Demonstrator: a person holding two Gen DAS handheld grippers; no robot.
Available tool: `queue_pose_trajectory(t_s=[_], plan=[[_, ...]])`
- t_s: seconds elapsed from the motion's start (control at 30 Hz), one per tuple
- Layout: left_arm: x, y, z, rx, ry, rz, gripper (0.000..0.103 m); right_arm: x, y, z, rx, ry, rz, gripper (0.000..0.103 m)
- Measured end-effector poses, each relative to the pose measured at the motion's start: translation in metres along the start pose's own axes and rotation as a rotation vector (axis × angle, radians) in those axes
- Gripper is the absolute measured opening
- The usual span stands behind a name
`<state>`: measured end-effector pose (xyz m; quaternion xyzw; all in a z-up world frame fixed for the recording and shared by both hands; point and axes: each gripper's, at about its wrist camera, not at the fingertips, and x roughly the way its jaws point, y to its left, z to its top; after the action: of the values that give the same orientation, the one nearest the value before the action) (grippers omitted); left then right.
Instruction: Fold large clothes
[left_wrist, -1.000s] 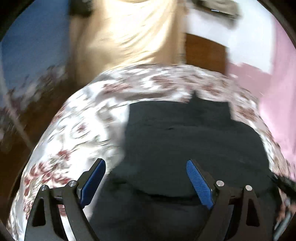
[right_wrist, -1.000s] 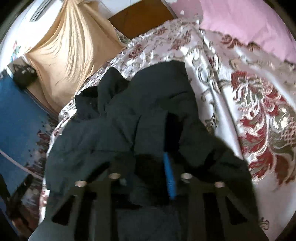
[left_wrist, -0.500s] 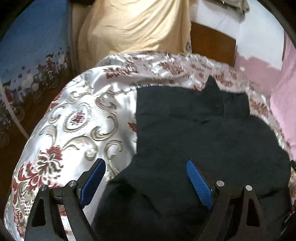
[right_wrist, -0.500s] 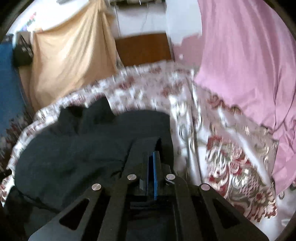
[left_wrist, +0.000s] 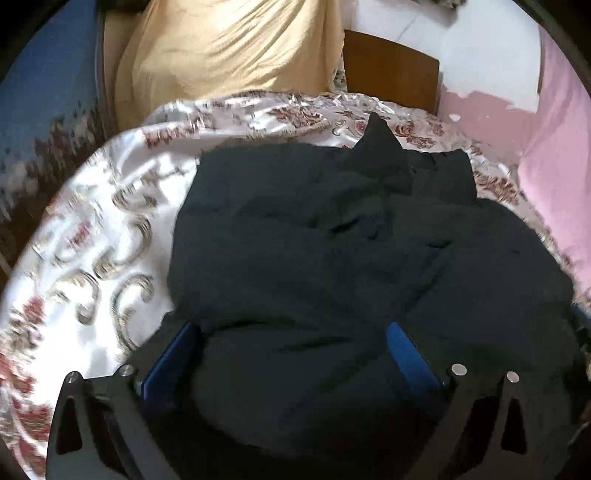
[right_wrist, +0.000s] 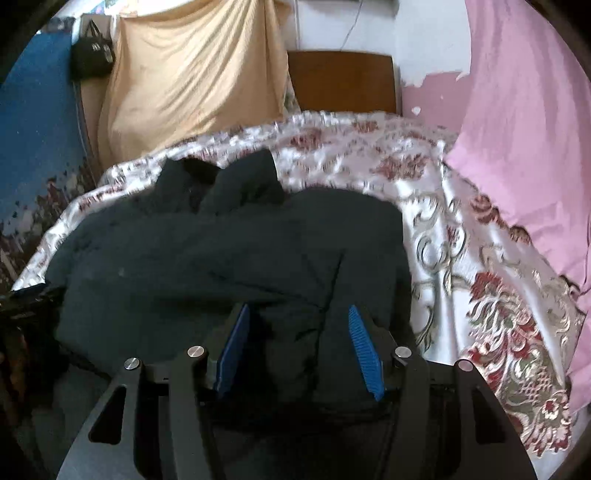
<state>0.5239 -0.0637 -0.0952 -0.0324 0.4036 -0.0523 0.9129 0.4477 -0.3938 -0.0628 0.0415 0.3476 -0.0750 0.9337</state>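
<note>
A large dark garment (left_wrist: 332, 236) lies bunched on the bed, with a folded collar or sleeve end poking up at its far edge (right_wrist: 240, 181). My left gripper (left_wrist: 291, 332) hovers low over its near part. Its jaws are opening wide, the cloth lies between the blue pads (left_wrist: 173, 354), and they do not press on it. My right gripper (right_wrist: 298, 312) sits over the garment's near right side. Its jaws are opening too, and a loose fold of dark cloth lies between its blue pads (right_wrist: 364, 350).
The floral satin bedspread (right_wrist: 461, 258) covers the bed around the garment. A pink cloth (right_wrist: 517, 147) drapes along the right side. Behind the bed are a beige hanging cloth (right_wrist: 192, 74), a wooden headboard (right_wrist: 340, 81), a black bag (right_wrist: 90, 55) and a blue wall hanging (left_wrist: 37, 92).
The right gripper, shut on a fold of the garment before, has rolled level and parted its jaws. The left gripper has sunk closer to the garment and its jaws stand wider.
</note>
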Motion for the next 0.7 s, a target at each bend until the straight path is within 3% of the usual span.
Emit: queue_pose_trajectory(t_s=[0.13,0.3,0.5,0.6,0.63,0.7], plan=[[0.007,0.001,-0.004,-0.007,0.002,-0.013,0.103,0.024,0.002,-0.011,0.012,0.071,-0.023,0.05],[0.012,-0.005,-0.008,0.024,-0.006,0.022,0.103,0.033,0.007,-0.015,0.001,0.089,-0.048,0.05],[0.011,0.003,-0.008,0.0,-0.015,-0.013,0.103,0.034,0.004,-0.014,0.02,0.095,-0.036,0.053],[0.006,0.011,-0.006,-0.032,-0.021,-0.057,0.103,0.029,-0.002,-0.011,0.046,0.085,-0.012,0.064],[0.003,0.014,-0.005,-0.047,-0.018,-0.07,0.103,0.025,-0.005,-0.01,0.059,0.075,-0.006,0.076],[-0.008,0.022,0.006,-0.075,0.005,-0.105,0.103,0.012,-0.014,-0.01,0.118,0.061,0.028,0.077]])
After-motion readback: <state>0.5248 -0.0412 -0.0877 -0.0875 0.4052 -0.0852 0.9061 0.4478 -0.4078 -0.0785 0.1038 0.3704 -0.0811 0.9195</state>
